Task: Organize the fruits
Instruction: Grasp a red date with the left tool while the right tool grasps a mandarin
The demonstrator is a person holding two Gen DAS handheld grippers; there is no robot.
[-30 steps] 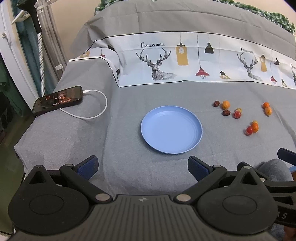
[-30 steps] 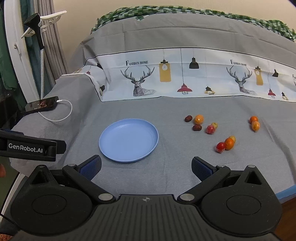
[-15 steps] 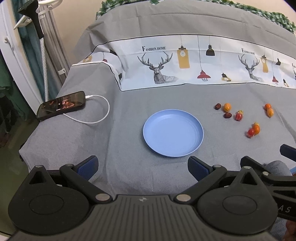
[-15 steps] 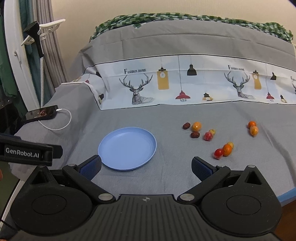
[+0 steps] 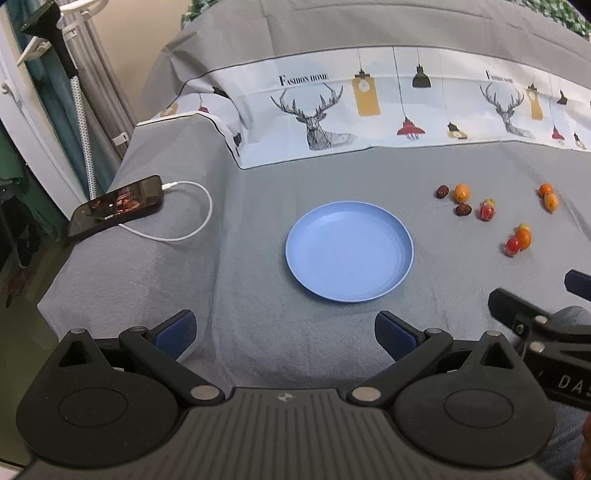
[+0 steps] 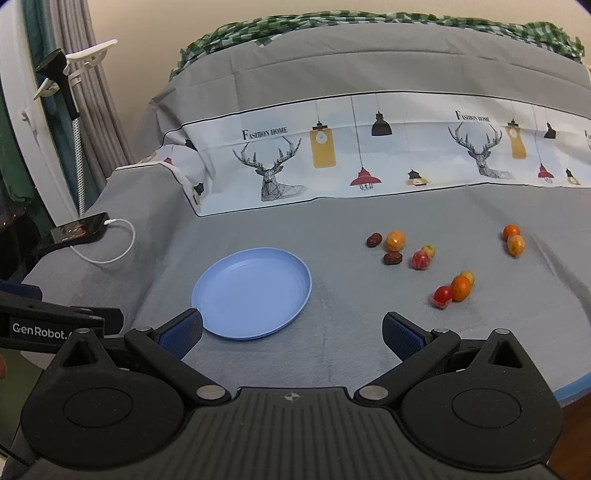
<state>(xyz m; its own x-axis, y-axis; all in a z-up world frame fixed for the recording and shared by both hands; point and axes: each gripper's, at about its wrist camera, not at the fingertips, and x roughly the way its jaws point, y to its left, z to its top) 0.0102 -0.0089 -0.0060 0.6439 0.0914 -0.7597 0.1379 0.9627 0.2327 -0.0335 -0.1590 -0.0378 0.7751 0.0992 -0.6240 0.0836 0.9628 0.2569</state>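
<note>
A grey cloth (image 6: pixel 332 229) drapes the counter and climbs a raised back, crossed by a white band (image 6: pixel 369 155) printed with deer and hanging lamps. Green checked fabric (image 6: pixel 369 22) tops it. Behind stands a beige wall (image 6: pixel 147 55); at left hang grey curtains (image 6: pixel 99 110) beside a white frame (image 6: pixel 22 122).

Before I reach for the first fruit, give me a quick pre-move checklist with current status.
1. Right gripper open and holding nothing: ok.
2. Left gripper open and holding nothing: ok.
3. Blue plate bare, ready for fruit: ok.
4. Nearest fruit, the red one, free to grasp alone: not ok, it touches the orange one.
5. Phone and cable away from the fruit: ok.
6. Fruit firmness: cannot tell.
</note>
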